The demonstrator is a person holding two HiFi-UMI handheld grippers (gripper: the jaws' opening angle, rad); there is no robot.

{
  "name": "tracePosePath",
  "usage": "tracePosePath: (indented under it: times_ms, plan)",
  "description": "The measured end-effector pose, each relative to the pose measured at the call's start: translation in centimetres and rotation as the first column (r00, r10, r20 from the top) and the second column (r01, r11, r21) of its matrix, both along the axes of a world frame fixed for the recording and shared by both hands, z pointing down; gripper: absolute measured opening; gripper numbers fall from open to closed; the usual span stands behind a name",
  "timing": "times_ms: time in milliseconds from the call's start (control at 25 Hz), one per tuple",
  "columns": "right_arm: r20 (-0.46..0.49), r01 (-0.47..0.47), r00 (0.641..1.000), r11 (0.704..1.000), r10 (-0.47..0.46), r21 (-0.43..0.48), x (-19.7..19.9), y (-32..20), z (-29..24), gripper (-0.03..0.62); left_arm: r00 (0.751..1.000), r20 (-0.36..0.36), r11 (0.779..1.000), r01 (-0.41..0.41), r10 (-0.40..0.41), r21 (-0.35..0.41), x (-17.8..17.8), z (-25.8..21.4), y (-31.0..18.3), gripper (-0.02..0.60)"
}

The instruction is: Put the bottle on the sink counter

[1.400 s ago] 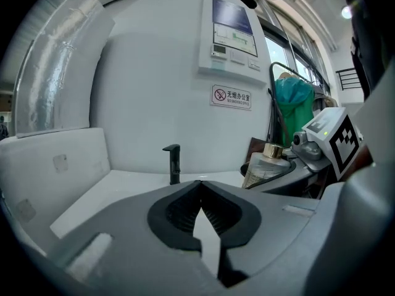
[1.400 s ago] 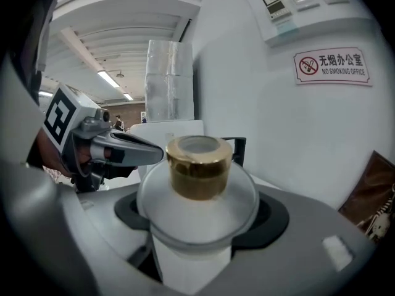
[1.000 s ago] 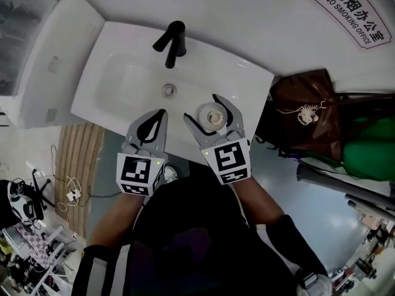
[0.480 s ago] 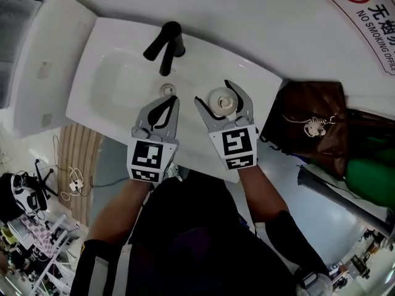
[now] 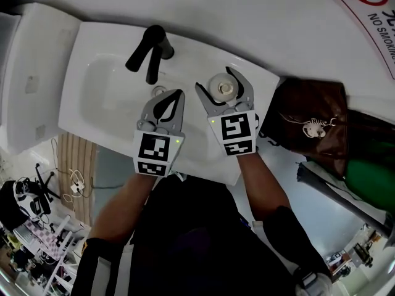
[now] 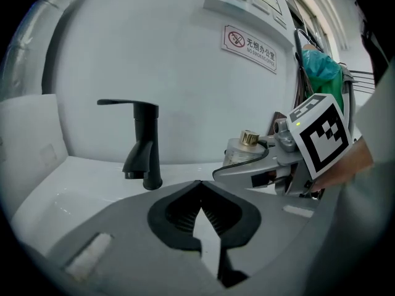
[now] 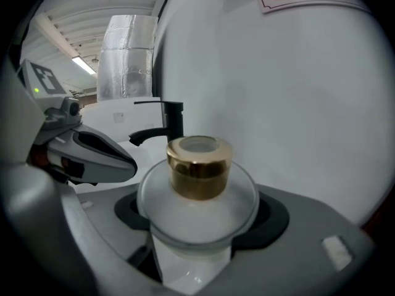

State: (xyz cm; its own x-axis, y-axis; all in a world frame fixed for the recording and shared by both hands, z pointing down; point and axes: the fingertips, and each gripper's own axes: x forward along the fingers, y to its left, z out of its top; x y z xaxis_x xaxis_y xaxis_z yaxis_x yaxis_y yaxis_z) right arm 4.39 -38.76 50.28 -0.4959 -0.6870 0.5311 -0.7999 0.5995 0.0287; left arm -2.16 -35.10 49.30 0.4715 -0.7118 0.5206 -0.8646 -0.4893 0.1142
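Jaws of the right tool (image 5: 214, 79) stood wide, clamped on the bottle (image 5: 221, 86), which was upright, cap up. Under it lay the surface (image 5: 262, 82), right of the faucet (image 5: 148, 51); the set-down looked straight down. Beside it the left tool (image 5: 179, 93) was closed, empty.

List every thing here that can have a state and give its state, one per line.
bottle, upright, capped, gripped by the right tool
right tool, closed on the bottle
left tool, shut, nothing in it
faucet, no water running
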Motion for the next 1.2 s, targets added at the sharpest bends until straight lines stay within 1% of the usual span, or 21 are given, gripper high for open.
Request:
tracePosePath:
  times_ms: [240, 400, 720, 1200]
  plan:
    - [-0.019, -0.021, 1.000, 1.000, 0.021, -0.020, 0.7, -1.6, 1.6, 0.341, 1.000, 0.001, 1.000, 0.003, -0.002, -0.025, 0.5, 1.3, -1.3, 0.002]
    - [-0.034, -0.051, 0.998, 0.998, 0.050, -0.028, 1.5, -2.5, 2.5, 0.341, 1.000, -0.003, 1.000, -0.001, 0.001, -0.031, 0.9, 1.9, -2.2, 0.002]
    - [-0.056, -0.092, 0.994, 0.995, 0.089, -0.040, 3.0, -3.3, 3.6, 0.342, 1.000, -0.017, 0.999, 0.003, -0.004, -0.054, 1.7, 2.8, -3.4, 0.002]
    - [-0.081, -0.113, 0.991, 0.993, 0.110, -0.042, 3.8, -4.0, 4.6, 0.342, 1.000, -0.018, 0.999, -0.005, 0.004, -0.048, 2.1, 2.5, -4.1, 0.002]
